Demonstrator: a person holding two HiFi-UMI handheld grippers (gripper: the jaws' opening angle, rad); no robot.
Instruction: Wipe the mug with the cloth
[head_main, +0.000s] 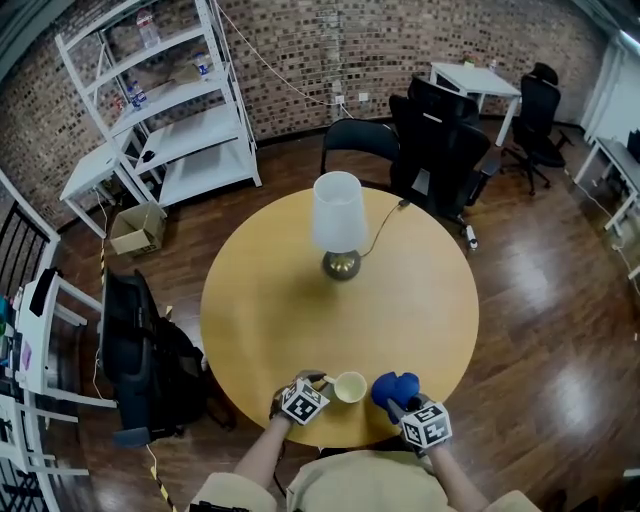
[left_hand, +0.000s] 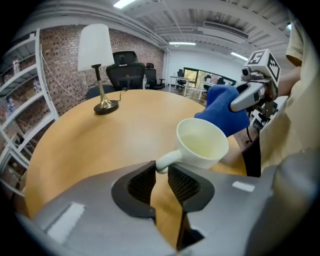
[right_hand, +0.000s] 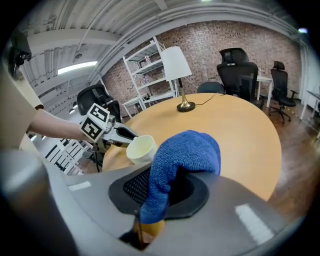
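A cream mug (head_main: 350, 386) stands near the front edge of the round wooden table (head_main: 260, 300). My left gripper (left_hand: 160, 172) is shut on the mug's handle (left_hand: 167, 160), with the mug bowl (left_hand: 202, 142) just past the pads. My right gripper (right_hand: 165, 187) is shut on a blue cloth (right_hand: 182, 160), which bulges out over its jaws. In the head view the blue cloth (head_main: 395, 388) sits just right of the mug, close to it but apart. The mug (right_hand: 141, 148) and left gripper (right_hand: 107, 131) also show in the right gripper view.
A table lamp (head_main: 339, 222) with a white shade stands mid-table, its cord running off the far right edge. Black office chairs (head_main: 440, 140) are behind the table, a white shelf unit (head_main: 170, 100) at far left, a black bag (head_main: 140, 350) on the floor.
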